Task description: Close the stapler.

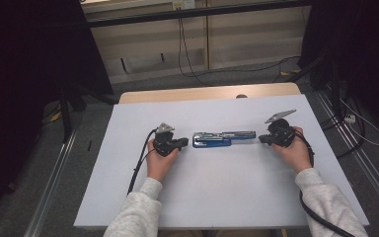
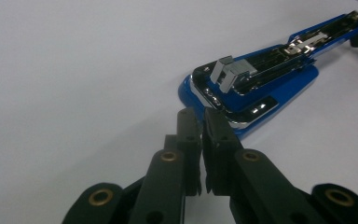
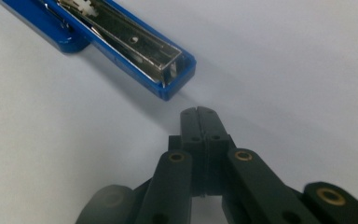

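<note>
High view. I had the blue stapler [image 1: 223, 138] lying swung open and flat on the white table [image 1: 227, 187], its long axis running straight from my left gripper [image 1: 183, 143] to my right gripper [image 1: 261, 139]. Each pair of tongs pointed inward at one end of it: the broad end sat just beside the left tips, the narrow end just beside the right tips. Neither was clearly the nearer. I could not read the jaw gap from this height.

Left gripper view. The left gripper [image 2: 201, 122] had its jaws drawn almost together, a thin slit between them, with nothing held. The stapler [image 2: 261, 79] lay just ahead and to the right of the tips, its rounded blue base nearest them and its length running away to the upper right. The tips looked to be touching the base or a hair short of it; I could not tell which. Small marks showed on the chrome rim, too small to read.

Right gripper view. The right gripper [image 3: 198, 112] had its jaws pressed fully together, empty. The stapler [image 3: 121, 46] lay ahead and to the left, its square open end close to the tips but apart from them, its length running to the upper left. No brand or writing was legible.
</note>
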The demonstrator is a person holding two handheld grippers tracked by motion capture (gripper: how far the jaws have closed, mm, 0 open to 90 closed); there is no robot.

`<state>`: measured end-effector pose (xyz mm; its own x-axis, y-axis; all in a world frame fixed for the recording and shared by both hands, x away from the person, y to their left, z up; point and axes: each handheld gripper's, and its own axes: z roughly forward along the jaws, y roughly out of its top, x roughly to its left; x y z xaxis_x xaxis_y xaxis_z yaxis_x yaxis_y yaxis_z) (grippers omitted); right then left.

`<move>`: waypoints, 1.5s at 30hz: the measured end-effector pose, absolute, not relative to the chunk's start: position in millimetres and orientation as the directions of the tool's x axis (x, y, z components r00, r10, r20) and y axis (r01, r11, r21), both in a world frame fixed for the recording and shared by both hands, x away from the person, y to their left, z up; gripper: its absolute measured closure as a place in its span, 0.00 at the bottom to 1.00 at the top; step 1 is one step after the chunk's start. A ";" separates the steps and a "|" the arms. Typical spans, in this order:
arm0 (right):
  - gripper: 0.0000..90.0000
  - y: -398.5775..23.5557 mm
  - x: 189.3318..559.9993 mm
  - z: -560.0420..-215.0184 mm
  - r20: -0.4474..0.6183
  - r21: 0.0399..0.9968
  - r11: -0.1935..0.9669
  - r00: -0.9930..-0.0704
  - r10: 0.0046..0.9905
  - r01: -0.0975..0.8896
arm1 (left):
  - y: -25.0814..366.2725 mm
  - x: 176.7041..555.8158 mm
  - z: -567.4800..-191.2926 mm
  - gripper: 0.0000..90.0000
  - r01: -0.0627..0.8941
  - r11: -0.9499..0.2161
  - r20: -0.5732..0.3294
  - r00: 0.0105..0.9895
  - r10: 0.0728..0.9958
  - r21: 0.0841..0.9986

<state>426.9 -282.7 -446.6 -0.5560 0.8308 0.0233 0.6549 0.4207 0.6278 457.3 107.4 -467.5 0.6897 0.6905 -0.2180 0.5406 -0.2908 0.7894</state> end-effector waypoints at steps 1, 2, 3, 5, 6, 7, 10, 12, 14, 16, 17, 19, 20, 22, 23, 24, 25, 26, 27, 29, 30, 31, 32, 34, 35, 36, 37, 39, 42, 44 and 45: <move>1.00 -282.2 427.6 -446.9 0.022 0.627 0.421 -0.556 0.831 0.655 | 105.2 458.1 -467.7 0.96 0.540 -0.305 -0.209 0.693 0.690 0.784; 1.00 -281.6 428.2 -447.4 0.021 0.623 0.427 -0.560 0.828 0.655 | 105.2 458.1 -467.7 0.97 0.540 -0.305 -0.209 0.693 0.690 0.784; 1.00 -281.0 428.2 -447.8 0.022 0.622 0.429 -0.563 0.826 0.655 | 100.5 458.8 -468.2 0.97 0.538 -0.321 -0.201 0.699 0.686 0.779; 1.00 -280.3 428.3 -448.7 0.028 0.624 0.426 -0.563 0.826 0.655 | 96.8 459.3 -468.2 0.98 0.537 -0.334 -0.192 0.704 0.684 0.775; 1.00 -280.2 428.6 -449.3 0.026 0.624 0.429 -0.566 0.824 0.653 | 95.1 459.7 -468.3 0.98 0.537 -0.341 -0.191 0.706 0.682 0.771; 1.00 -279.7 428.5 -449.9 0.029 0.624 0.426 -0.564 0.825 0.655 | 93.2 460.1 -469.0 0.98 0.537 -0.342 -0.188 0.705 0.684 0.771; 1.00 -278.2 428.6 -451.0 0.031 0.622 0.428 -0.568 0.823 0.655 | 90.4 460.9 -469.0 0.98 0.534 -0.358 -0.176 0.710 0.682 0.766; 1.00 -277.8 428.4 -450.6 0.024 0.624 0.435 -0.573 0.819 0.649 | 89.9 462.6 -468.9 0.98 0.533 -0.354 -0.176 0.708 0.684 0.768; 1.00 -277.4 428.1 -450.5 0.028 0.628 0.436 -0.579 0.815 0.645 | 90.3 463.8 -469.3 0.98 0.542 -0.349 -0.186 0.704 0.685 0.765; 1.00 -277.1 428.4 -450.8 0.028 0.630 0.434 -0.578 0.816 0.644 | 89.9 464.1 -469.6 0.97 0.545 -0.349 -0.186 0.701 0.688 0.762; 1.00 -276.7 428.5 -450.7 0.028 0.634 0.434 -0.580 0.814 0.640 | 89.9 464.3 -469.5 0.97 0.547 -0.353 -0.186 0.702 0.688 0.759; 1.00 -275.5 428.7 -449.7 0.026 0.638 0.437 -0.585 0.811 0.634 | 89.1 464.3 -469.8 0.97 0.550 -0.355 -0.182 0.698 0.693 0.756; 1.00 -274.9 428.5 -449.4 0.025 0.639 0.438 -0.586 0.810 0.632 | 89.2 464.5 -469.8 0.98 0.552 -0.358 -0.181 0.697 0.694 0.753; 1.00 -274.0 428.5 -448.4 0.022 0.640 0.440 -0.587 0.809 0.630 | 88.4 464.9 -469.8 0.97 0.551 -0.360 -0.173 0.694 0.699 0.753; 1.00 -273.8 428.5 -448.1 0.020 0.639 0.442 -0.588 0.809 0.630 | 88.4 465.2 -469.8 0.97 0.550 -0.360 -0.172 0.694 0.699 0.754; 1.00 -274.0 428.5 -447.8 0.016 0.644 0.443 -0.590 0.808 0.624 | 88.5 465.4 -469.9 0.97 0.550 -0.359 -0.173 0.693 0.699 0.754; 1.00 -274.3 428.5 -447.6 0.016 0.647 0.441 -0.590 0.807 0.622 | 88.5 465.4 -470.0 0.97 0.552 -0.355 -0.177 0.692 0.699 0.754; 1.00 -274.6 428.3 -447.0 0.022 0.649 0.436 -0.588 0.809 0.624 | 88.5 465.4 -470.0 0.97 0.552 -0.355 -0.177 0.692 0.699 0.754; 1.00 -274.7 428.1 -446.4 0.020 0.650 0.436 -0.588 0.809 0.622 | 88.0 465.1 -469.8 0.97 0.550 -0.362 -0.170 0.693 0.700 0.753; 1.00 -274.8 427.9 -445.5 0.018 0.656 0.434 -0.588 0.809 0.617 | 87.8 465.1 -469.7 0.98 0.549 -0.364 -0.168 0.695 0.699 0.752; 1.00 -274.8 427.9 -445.5 0.018 0.656 0.434 -0.588 0.809 0.617 | 87.8 465.1 -469.7 0.98 0.549 -0.364 -0.168 0.695 0.699 0.752; 1.00 -275.0 427.7 -444.1 0.015 0.660 0.435 -0.590 0.807 0.612 | 88.3 465.5 -469.9 0.98 0.551 -0.361 -0.172 0.693 0.700 0.752; 1.00 -275.2 427.4 -443.3 0.016 0.664 0.433 -0.590 0.807 0.610 | 88.1 465.6 -469.9 0.98 0.551 -0.361 -0.171 0.693 0.700 0.752; 1.00 -275.1 426.8 -441.5 0.014 0.671 0.429 -0.588 0.808 0.605 | 87.7 465.4 -469.8 0.98 0.552 -0.362 -0.170 0.692 0.702 0.752; 1.00 -275.3 426.4 -440.5 0.013 0.677 0.426 -0.588 0.809 0.601 | 87.8 465.5 -469.8 0.98 0.552 -0.362 -0.169 0.692 0.702 0.751; 1.00 -275.4 426.1 -439.8 0.022 0.687 0.415 -0.589 0.808 0.596 | 87.8 465.5 -469.8 0.98 0.552 -0.362 -0.169 0.692 0.702 0.751; 1.00 -274.8 425.9 -438.5 0.036 0.696 0.403 -0.589 0.807 0.594 | 87.8 465.6 -469.8 0.98 0.554 -0.361 -0.172 0.690 0.703 0.750; 1.00 -271.7 425.4 -435.5 0.026 0.707 0.408 -0.598 0.801 0.577 | 87.6 465.5 -469.8 0.98 0.552 -0.362 -0.169 0.690 0.703 0.751; 0.99 -265.7 424.5 -432.5 0.019 0.712 0.416 -0.608 0.794 0.566 | 87.5 465.3 -469.7 0.98 0.552 -0.361 -0.170 0.691 0.703 0.751; 0.94 -263.1 423.7 -433.0 0.011 0.708 0.426 -0.612 0.791 0.564 | 87.8 465.1 -469.7 0.97 0.552 -0.360 -0.169 0.690 0.704 0.752; 0.91 -262.5 423.1 -433.5 0.012 0.704 0.427 -0.611 0.791 0.567 | 87.8 465.1 -469.7 0.96 0.552 -0.360 -0.169 0.690 0.704 0.752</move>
<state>423.1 -262.5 -433.5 -0.6114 0.7912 0.0121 0.5667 0.4272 0.7045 465.1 87.8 -469.7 0.6897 0.7041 -0.1691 0.5523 -0.3605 0.7517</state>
